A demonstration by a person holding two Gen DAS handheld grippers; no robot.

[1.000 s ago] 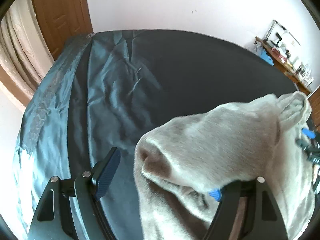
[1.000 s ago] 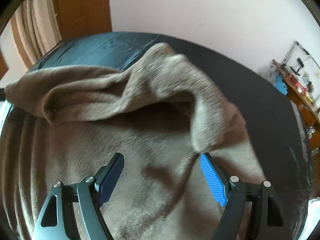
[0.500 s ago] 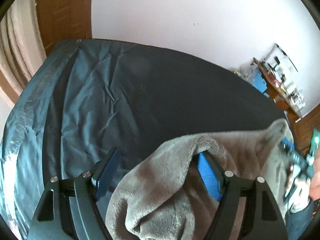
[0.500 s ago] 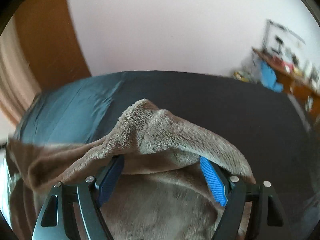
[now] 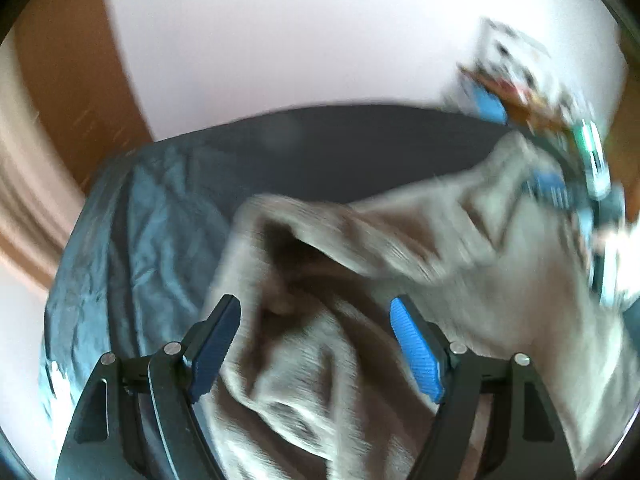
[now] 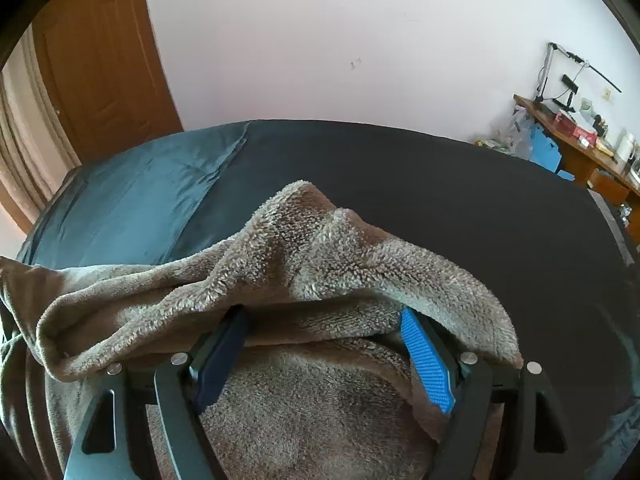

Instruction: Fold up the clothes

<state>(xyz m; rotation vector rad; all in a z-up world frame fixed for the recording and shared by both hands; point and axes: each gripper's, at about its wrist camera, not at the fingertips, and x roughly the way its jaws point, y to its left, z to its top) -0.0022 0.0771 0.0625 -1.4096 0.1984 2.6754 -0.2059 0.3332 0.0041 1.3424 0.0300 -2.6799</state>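
Note:
A fluffy grey-brown fleece garment (image 6: pixel 320 248) lies bunched on a dark bed (image 6: pixel 460 200). In the right wrist view a fold of it drapes over the tips of my right gripper (image 6: pixel 324 320), whose jaws stand wide apart with more fleece below them. In the blurred left wrist view the same garment (image 5: pixel 400 240) spreads between and beyond the fingers of my left gripper (image 5: pixel 316 312), which is open and grips nothing. The right gripper (image 5: pixel 560 188) shows at the garment's far right edge in that view.
The bed has a teal satin sheet (image 6: pixel 132 200) on its left side and a black cover elsewhere. A wooden door (image 6: pixel 100 60) and curtain stand at the left. A cluttered wooden desk (image 6: pixel 580 140) stands at the right against the white wall.
The left gripper has tilted upward and swung, blurring its view; the garment has slid from over its right finger to between the fingers. The right gripper has steadied with the fold still draped over its tips.

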